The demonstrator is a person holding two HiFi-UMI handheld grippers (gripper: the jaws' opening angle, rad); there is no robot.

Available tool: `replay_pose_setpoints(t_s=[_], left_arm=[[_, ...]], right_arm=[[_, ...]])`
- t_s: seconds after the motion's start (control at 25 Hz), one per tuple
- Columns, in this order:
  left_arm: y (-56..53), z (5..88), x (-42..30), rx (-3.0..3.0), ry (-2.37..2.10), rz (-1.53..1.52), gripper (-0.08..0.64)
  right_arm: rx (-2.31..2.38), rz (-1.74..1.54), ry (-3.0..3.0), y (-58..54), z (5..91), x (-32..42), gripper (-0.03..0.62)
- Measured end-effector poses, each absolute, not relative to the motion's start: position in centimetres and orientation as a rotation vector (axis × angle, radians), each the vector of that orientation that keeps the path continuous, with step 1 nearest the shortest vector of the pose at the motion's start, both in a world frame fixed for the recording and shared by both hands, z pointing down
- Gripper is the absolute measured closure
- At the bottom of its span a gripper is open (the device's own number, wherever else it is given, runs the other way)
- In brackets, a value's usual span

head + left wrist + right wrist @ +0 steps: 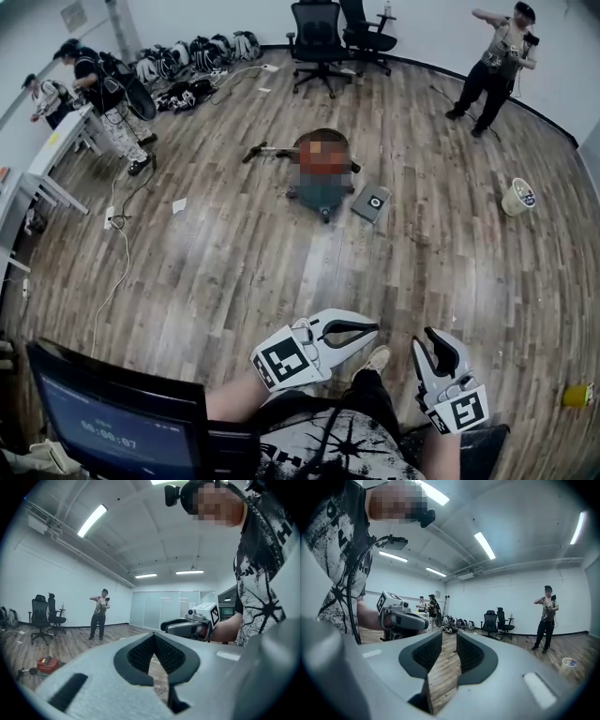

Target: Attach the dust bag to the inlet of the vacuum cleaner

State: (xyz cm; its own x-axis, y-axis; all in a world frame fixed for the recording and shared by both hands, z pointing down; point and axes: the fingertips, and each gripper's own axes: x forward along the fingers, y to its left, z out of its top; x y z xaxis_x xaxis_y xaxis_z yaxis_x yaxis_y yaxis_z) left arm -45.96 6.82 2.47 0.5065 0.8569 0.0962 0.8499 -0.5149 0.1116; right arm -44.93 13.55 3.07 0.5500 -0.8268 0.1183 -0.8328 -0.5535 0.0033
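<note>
**Both tools empty; bag and vacuum lie well ahead on the floor**

The left tool [372,330] is seen pressed together, with nothing between its jaws. The right tool [433,339] is held partly spread and is likewise empty. Both are carried close to the person's body and pointed roughly level, well apart from the work.

The vacuum [319,192] stands mid-room on the floor [234,262]. Its top is covered by a mosaic patch, so the inlet cannot be made out. Just beside it, to its right in the head view, lies a flat grey square with a pale collar and a dark hole, which is taken to be the bag [372,202].

The bag is judged light, limp in its body and stiff only at the collar. It is best taken by the collar's edge, clear of the hole, so that the opening can be steered squarely onto the inlet. If the soft body were pinched, the collar would likely droop and the material might tear.
</note>
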Motion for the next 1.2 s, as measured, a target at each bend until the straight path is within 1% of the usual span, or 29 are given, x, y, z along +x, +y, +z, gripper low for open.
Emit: replay_pose_setpoints(t_s=[0.28,0.52,0.68,0.88,1.08,1.2], left_arm=[[12.8,2.1,-36.0,2.707,1.440,0.234,0.563],[18.7,2.6,-27.3,2.696,1.401,0.252,0.563],[21.5,2.8,-23.4,2.695,1.386,0.265,0.563],[23.0,2.6,-20.0,2.721,1.367,0.261,0.563],[22.3,3.1,-16.3,2.720,1.349,0.281,0.563],[21.0,3.2,-13.5,2.686,1.343,0.279,0.563]], right_arm=[[2.664,0.168,-1.567,18.5,3.0,-34.4,0.491],[2.611,0.112,-1.665,23.2,2.0,-25.7,0.492],[2.609,0.130,-1.654,26.6,3.0,-21.9,0.492],[2.641,0.115,-1.660,29.0,3.1,-18.8,0.492],[2.647,0.115,-1.664,28.3,3.4,-15.3,0.491],[2.646,0.141,-1.632,27.7,4.3,-11.9,0.489]])
